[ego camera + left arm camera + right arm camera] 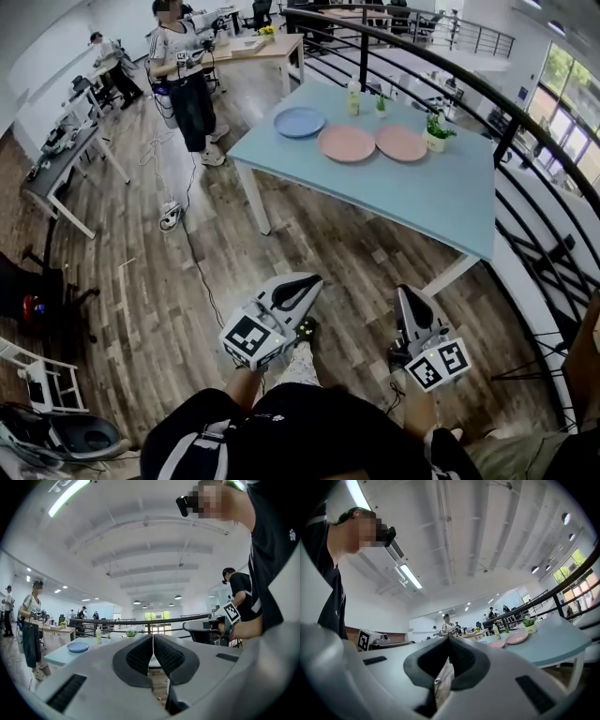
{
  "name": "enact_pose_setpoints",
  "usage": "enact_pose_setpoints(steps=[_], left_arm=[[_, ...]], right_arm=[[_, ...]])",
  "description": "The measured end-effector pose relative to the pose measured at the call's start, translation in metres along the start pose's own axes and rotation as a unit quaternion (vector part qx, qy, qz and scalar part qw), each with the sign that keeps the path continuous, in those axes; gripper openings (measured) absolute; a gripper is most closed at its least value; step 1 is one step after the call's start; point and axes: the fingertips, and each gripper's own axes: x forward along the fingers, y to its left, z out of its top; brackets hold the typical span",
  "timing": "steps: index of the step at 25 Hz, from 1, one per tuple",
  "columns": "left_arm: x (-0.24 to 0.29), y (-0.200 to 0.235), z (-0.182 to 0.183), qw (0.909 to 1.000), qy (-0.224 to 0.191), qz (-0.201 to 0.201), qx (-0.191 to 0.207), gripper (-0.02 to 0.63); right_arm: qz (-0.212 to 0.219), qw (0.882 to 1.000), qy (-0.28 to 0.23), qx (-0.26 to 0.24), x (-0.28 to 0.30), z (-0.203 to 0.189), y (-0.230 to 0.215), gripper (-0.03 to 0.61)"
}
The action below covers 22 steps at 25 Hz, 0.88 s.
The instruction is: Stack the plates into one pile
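Three plates lie unstacked in a row on the light-blue worktop (pixel 394 192): a blue plate (pixel 300 121), a pink plate (pixel 346 142) near it, and a second pink plate (pixel 401 142) just beside that one, next to a small potted plant (pixel 436 134). The left gripper (pixel 305 284) and right gripper (pixel 405 295) are held low by the person's legs, well apart from the worktop, each with jaws pressed together on nothing
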Motion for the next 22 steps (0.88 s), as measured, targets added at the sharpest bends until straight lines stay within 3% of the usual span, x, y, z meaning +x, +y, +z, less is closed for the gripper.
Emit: enact_pose_setpoints(steps=[22], left_arm=[[0.067,0.124,-0.004,0.9998,0.002,-0.019,-0.010,0.018]], right_arm=[[-0.021,1.000,0.022,0.002,0.125,0.006,-0.061,0.001]])
